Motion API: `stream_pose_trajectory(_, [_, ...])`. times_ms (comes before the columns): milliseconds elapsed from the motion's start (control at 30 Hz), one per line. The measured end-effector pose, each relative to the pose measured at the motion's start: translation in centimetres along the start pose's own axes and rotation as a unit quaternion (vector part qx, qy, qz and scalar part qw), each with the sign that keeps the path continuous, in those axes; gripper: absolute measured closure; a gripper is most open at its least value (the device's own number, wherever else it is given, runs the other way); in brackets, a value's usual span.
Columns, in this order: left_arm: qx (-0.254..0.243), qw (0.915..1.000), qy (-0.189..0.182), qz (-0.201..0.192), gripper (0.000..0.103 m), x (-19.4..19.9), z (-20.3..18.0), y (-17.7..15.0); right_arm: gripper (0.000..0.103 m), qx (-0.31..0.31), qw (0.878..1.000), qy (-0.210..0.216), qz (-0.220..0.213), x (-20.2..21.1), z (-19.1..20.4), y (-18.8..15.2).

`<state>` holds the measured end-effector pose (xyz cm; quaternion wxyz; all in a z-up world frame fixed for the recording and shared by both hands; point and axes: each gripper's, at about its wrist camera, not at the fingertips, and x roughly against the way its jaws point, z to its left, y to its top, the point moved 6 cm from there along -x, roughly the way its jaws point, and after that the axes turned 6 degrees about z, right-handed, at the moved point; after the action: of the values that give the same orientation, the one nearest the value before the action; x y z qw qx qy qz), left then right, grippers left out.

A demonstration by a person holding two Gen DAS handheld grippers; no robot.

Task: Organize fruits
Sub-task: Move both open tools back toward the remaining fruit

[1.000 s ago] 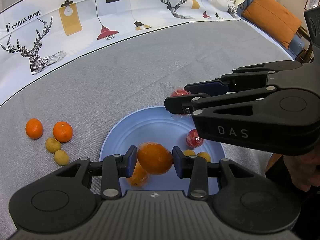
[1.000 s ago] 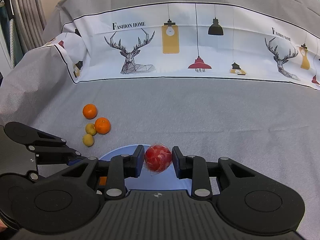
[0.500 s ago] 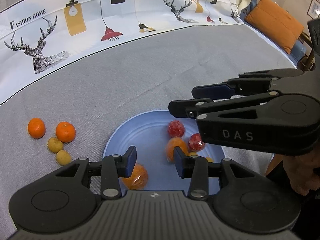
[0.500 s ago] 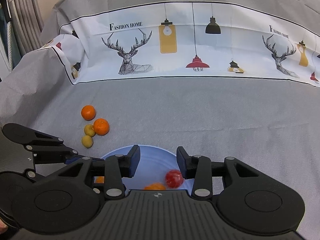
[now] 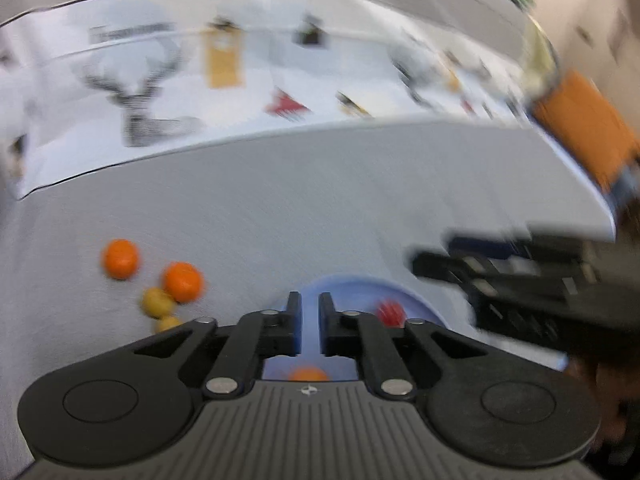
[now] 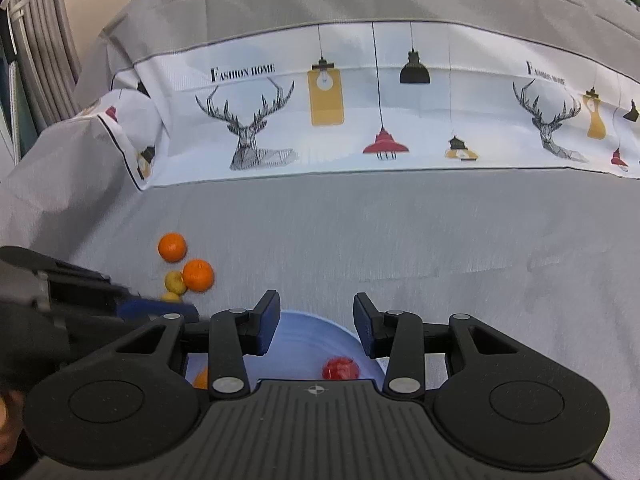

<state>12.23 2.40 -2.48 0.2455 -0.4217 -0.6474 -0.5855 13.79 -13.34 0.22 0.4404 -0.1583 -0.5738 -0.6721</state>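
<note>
The blue plate (image 5: 424, 312) (image 6: 304, 320) lies on the grey cloth just ahead of both grippers. It holds a red fruit (image 5: 390, 313) (image 6: 340, 368) and orange fruit (image 5: 308, 374) (image 6: 201, 378), partly hidden by the gripper bodies. Two oranges (image 5: 120, 259) (image 5: 182, 281) and two small yellow fruits (image 5: 157, 302) (image 5: 169, 323) lie on the cloth left of the plate; they also show in the right wrist view (image 6: 172, 247) (image 6: 198, 275) (image 6: 175, 282). My left gripper (image 5: 310, 320) has its jaws nearly together and holds nothing. My right gripper (image 6: 316, 324) is open and empty above the plate.
A white printed cloth band (image 6: 360, 112) with deer and lamps runs across the back. An orange cushion (image 5: 584, 128) sits at the far right. The left wrist view is motion blurred. The right gripper's body (image 5: 520, 280) reaches in from the right there.
Both grippers let go of their fruit, the orange and the red one, into the plate. The left gripper has closed its jaws, lifted and swung left. The right gripper stays open.
</note>
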Motion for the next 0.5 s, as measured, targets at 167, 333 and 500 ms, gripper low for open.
stream_pose_trajectory(167, [0.17, 0.9841, 0.045, -0.027, 0.095, 1.3, 7.0, 0.8, 0.082, -0.012, 0.999, 0.023, -0.029, 0.5, 0.5, 1.2])
stream_pose_trajectory(333, [0.261, 0.9639, 0.053, -0.002, 0.095, 0.8, 10.9, 0.2, 0.083, -0.025, 0.998, 0.054, -0.03, -0.2, 1.6, 2.2])
stream_pose_trajectory(500, [0.245, 0.967, 0.058, 0.037, 0.095, -0.7, 10.6, 0.1, 0.082, -0.037, 0.996, 0.085, -0.01, -2.3, 3.0, 3.2])
